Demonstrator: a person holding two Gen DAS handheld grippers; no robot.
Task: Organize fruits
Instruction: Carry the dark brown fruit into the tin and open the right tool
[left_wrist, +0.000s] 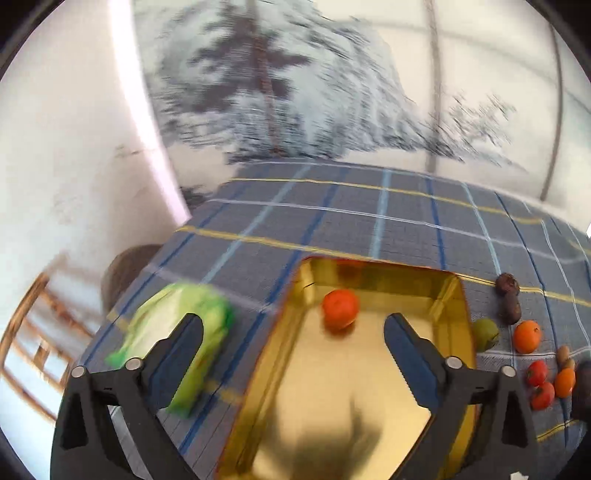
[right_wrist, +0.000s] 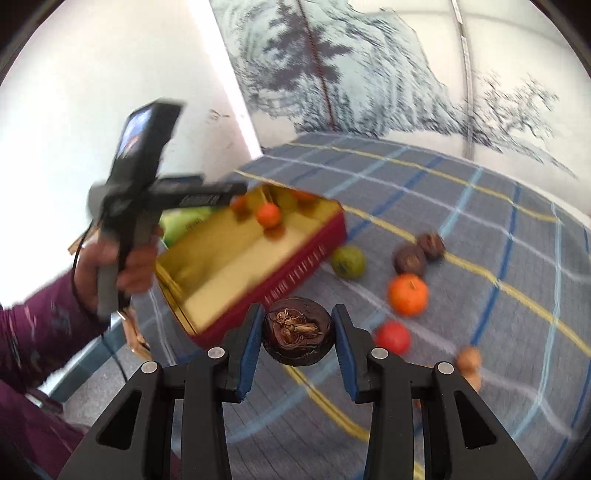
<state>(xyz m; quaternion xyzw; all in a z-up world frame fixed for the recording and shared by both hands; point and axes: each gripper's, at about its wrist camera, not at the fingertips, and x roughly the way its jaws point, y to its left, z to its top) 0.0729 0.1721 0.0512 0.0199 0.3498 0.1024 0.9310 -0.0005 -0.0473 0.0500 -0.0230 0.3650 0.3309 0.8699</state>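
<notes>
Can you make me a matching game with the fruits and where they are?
Things:
1. dark round fruit
2. small orange fruit
3. green fruit
4. left gripper

Places or states:
A. inside the gold tin
B. on the checked cloth beside the tin
C. between the right gripper fingers
D. open, holding nothing

Pairs: 1-C, 2-A, 3-B, 4-D

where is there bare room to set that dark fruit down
Most of the gold tin's floor is bare; one orange fruit sits near its far wall. The plaid cloth beyond the tin is open too. Right of the tin it is crowded: green fruit, orange, red fruit.
</notes>
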